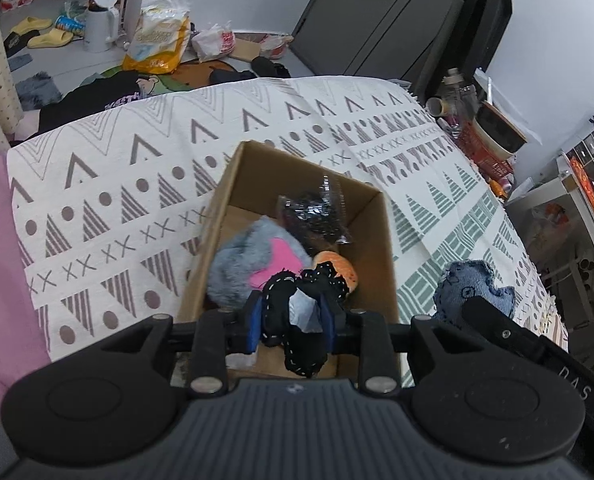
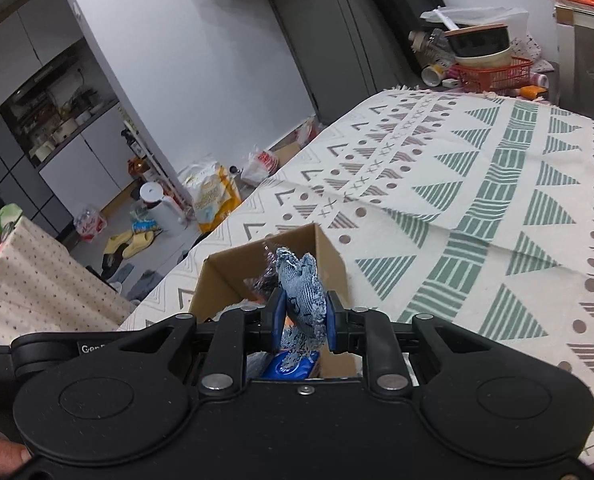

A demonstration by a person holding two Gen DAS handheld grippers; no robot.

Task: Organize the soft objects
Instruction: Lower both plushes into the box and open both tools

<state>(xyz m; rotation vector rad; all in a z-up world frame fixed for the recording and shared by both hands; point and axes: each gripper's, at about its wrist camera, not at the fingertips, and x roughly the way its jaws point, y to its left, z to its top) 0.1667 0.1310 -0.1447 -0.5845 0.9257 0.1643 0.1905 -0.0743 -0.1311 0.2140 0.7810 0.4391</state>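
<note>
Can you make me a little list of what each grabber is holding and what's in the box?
left gripper: jaws shut on black stitched fabric piece, over the box
right gripper: jaws shut on blue denim fabric piece
cardboard box: grey and pink plush, orange plush, dark plastic packet
surface: patterned cloth

box floor: hidden by claws | blue packet: label unreadable
</note>
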